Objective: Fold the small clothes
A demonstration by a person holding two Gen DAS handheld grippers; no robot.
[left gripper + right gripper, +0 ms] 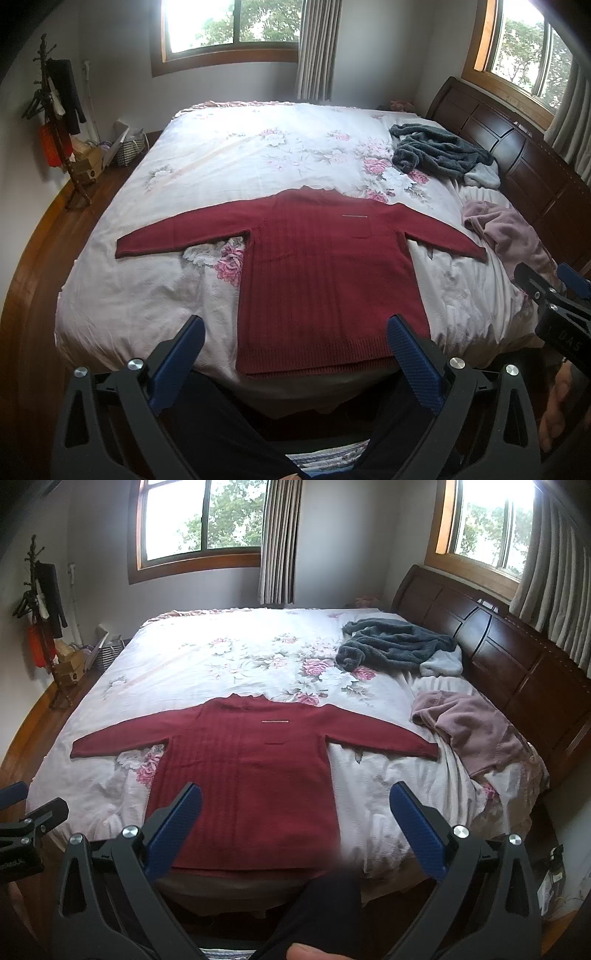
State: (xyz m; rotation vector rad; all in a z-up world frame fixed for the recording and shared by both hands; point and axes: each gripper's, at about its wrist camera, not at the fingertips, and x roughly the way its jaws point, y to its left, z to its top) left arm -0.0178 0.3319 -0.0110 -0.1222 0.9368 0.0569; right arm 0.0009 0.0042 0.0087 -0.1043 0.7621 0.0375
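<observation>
On the floral bedspread (pixel 192 155), near the bed's foot edge, a red knitted sweater (pixel 325 273) is lying flat and face up, both sleeves stretching straight out to the sides and its ribbed hem reaching the mattress edge. Beyond it, toward the dark wooden headboard (pixel 517 664), a grey fleece garment (pixel 399 642) is sitting in a crumpled heap with a pale blue piece (pixel 443 664) touching it, and a mauve garment (pixel 476 731) is bunching up just beside the sweater's sleeve end. Both tools are hovering above the foot of the bed, apart from the sweater. The left hand-held gripper (pixel 295 332) is holding its blue-padded fingers wide apart with nothing between them, and the right hand-held gripper (pixel 295 805) is likewise spreading its fingers over the sweater's lower half, gripping nothing. A coat stand (pixel 59 110) is standing in the far left corner.
</observation>
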